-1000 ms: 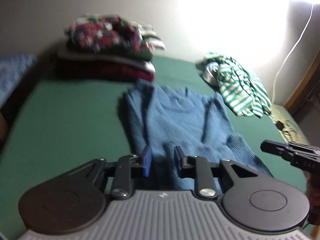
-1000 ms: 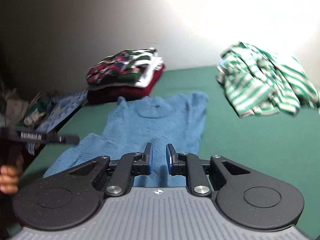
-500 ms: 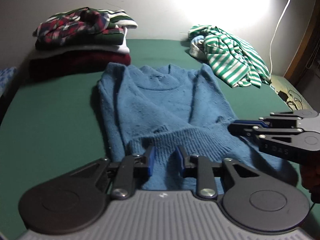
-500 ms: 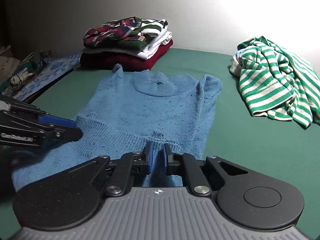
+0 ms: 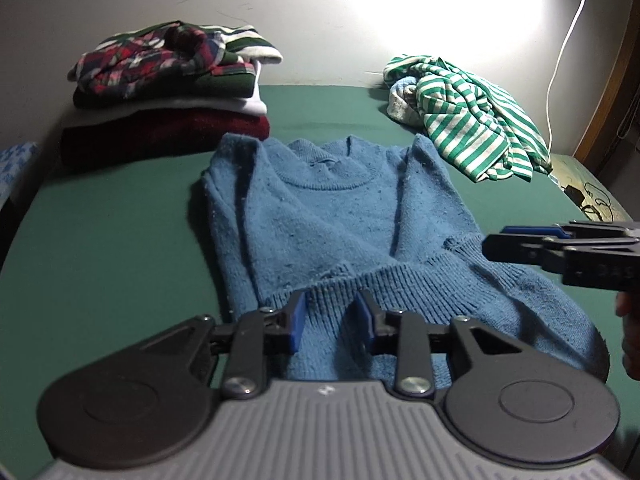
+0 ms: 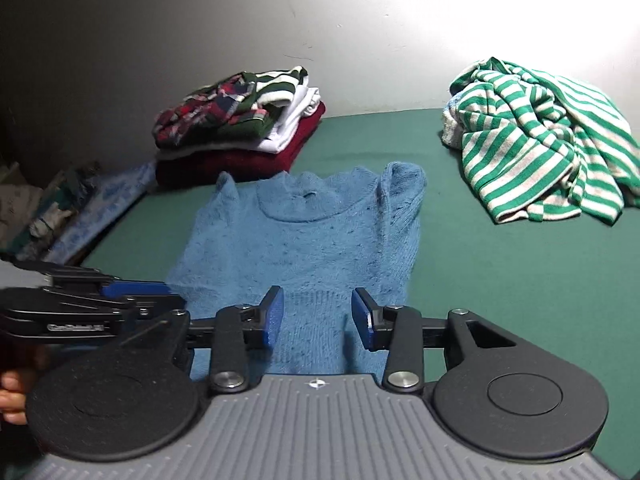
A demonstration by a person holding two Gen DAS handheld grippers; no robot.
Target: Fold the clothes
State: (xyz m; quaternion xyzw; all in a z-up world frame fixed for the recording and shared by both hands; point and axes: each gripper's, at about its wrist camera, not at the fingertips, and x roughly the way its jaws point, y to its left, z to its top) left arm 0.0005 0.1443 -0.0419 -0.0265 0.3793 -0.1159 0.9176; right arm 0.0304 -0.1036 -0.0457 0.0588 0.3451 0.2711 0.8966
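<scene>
- Blue pads are facing each other across a clear gap on both tongs: the left gripper point(image 5: 329, 320) and the right gripper point(image 6: 317, 316) are each standing well parted, and neither is holding anything.
- Lying directly under and ahead of both tongs is the blue knitted wool sweater point(image 5: 320, 216), spread on the green cloth-covered table point(image 5: 100, 240), with its ribbed hem band point(image 5: 400, 280) nearest the fingertips and its round collar at the far end.
- Its long axis is running straight away from the tongs, hem near, neck far, and both sleeves appear to be lying tucked inward along the body.
- The left gripper is hovering over the hem's left part and the right gripper over its right part, so each is about equally near its own corner.
- The sweater is looking part-folded lengthwise; a hem-to-collar fold would seem the natural continuation, though I cannot tell whether the hem was just laid down.
- Bare green cloth is lying open to either side of the sweater, giving room to move.
- Farther out, a stack of folded red, white and plaid garments point(image 5: 168, 92) is sitting ahead to the left, just beside the sweater's far left shoulder, and a crumpled green-and-white striped shirt point(image 6: 536, 140) is lying ahead to the right, near the wall.
</scene>
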